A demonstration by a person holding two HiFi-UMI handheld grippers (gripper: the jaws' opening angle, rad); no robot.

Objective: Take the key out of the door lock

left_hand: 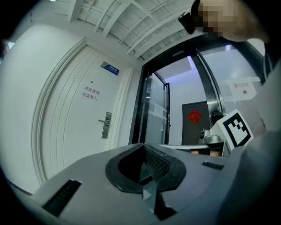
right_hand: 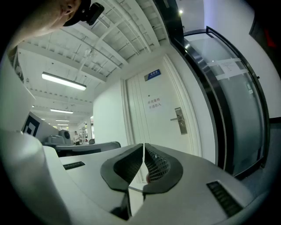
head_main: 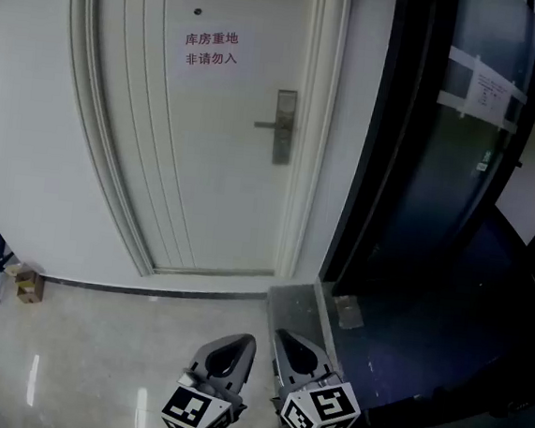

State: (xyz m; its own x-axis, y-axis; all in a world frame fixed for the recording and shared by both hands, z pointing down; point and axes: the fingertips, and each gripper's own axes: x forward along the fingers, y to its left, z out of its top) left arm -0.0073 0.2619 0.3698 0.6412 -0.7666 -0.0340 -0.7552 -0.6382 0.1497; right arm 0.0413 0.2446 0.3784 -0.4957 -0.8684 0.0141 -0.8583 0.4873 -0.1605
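Observation:
A white door [head_main: 208,146] with a paper notice stands ahead. Its metal lock plate and lever handle [head_main: 282,126] sit at the door's right edge, also seen as the lock plate [left_hand: 106,125] in the left gripper view and the lock plate [right_hand: 179,121] in the right gripper view. A key is too small to make out. Both grippers are held low and well short of the door. My left gripper [head_main: 235,346] and my right gripper [head_main: 290,343] are side by side, each shut with nothing between the jaws. The left gripper [left_hand: 143,146] and right gripper [right_hand: 143,146] point toward the door.
Right of the door a dark glass doorway [head_main: 440,178] with a taped paper stands open. A small cardboard box [head_main: 27,285] lies on the glossy floor by the left wall. A metal threshold plate [head_main: 301,306] lies beyond the grippers.

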